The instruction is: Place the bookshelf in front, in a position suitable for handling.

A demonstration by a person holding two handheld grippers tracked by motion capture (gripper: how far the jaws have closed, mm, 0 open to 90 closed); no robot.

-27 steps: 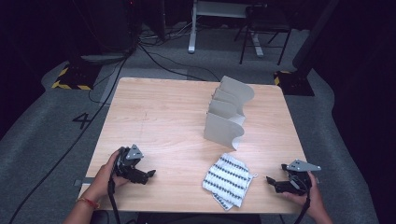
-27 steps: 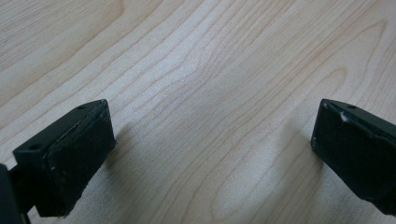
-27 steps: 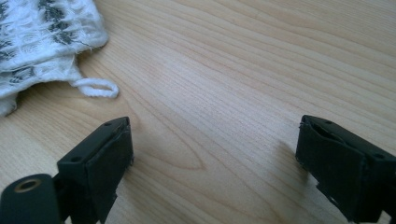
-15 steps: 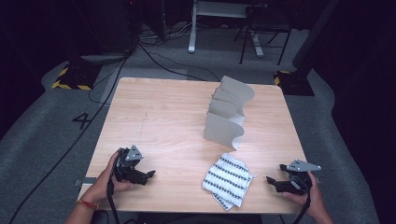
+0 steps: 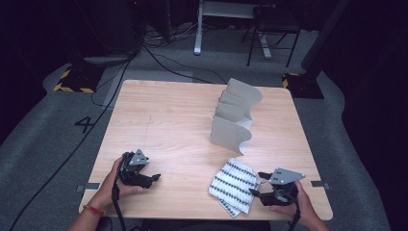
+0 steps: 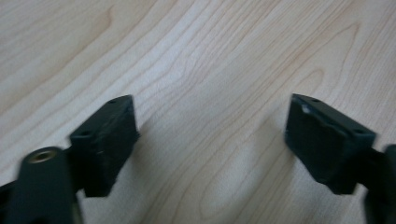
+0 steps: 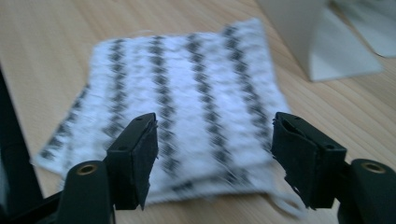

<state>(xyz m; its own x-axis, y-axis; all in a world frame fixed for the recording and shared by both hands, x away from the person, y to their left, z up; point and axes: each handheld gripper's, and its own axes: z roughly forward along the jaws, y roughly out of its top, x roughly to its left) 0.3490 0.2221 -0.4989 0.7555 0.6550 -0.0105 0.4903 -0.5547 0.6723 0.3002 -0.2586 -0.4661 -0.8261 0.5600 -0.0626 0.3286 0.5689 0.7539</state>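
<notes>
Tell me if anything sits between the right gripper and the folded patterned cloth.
Nothing visible does. The right gripper has open jaws aimed at the near edge of the patterned cloth, with bare table between them. The grey divider rack stands beyond the cloth.

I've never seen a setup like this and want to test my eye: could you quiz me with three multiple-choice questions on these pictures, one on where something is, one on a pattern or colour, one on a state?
1. Where does the folded cloth lie?
A. at the table's far edge
B. near the front edge, just ahead of the right claw
C. under the left claw

2. What pattern does the cloth bear?
A. plain red
B. white with dark stripes
C. green dots

3. How stands the right claw?
A. open, holding nothing
B. shut on the cloth
C. shut on the grey wavy board

Key: 1 B, the high view shows it there. 2 B, the rows are plain in the right gripper view. 3 A, its jaws stand apart, short of the cloth.
</notes>
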